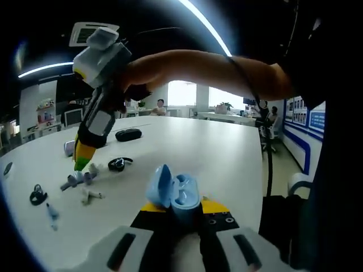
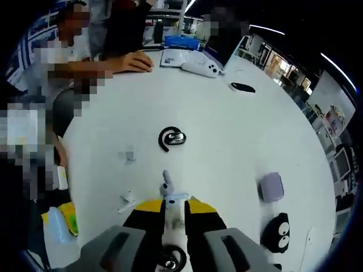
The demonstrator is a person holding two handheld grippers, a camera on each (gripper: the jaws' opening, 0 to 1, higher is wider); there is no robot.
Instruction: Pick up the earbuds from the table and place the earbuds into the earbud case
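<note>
My left gripper [image 1: 173,208] is shut on a light-blue earbud case [image 1: 173,191], whose lid stands open to the left. Out over the table, my right gripper [image 1: 81,165] reaches down with its tips among several loose earbuds. In the right gripper view, my right gripper [image 2: 174,202] has its jaws shut on a white earbud [image 2: 170,197] lying on the table, its stem [image 2: 166,181] pointing away. Another white earbud [image 2: 127,198] lies to the left. A black ear-hook earbud [image 2: 171,137] sits farther out. The blue case [image 2: 55,224] shows at the left edge.
On the white table [image 2: 227,136] lie a lilac case [image 2: 271,186], a black case with eyes [image 2: 278,230], a black case [image 2: 243,87] and a white case [image 2: 198,68]. A person's hand [image 2: 133,61] rests at the far side. A black earbud [image 1: 38,194] lies near the left.
</note>
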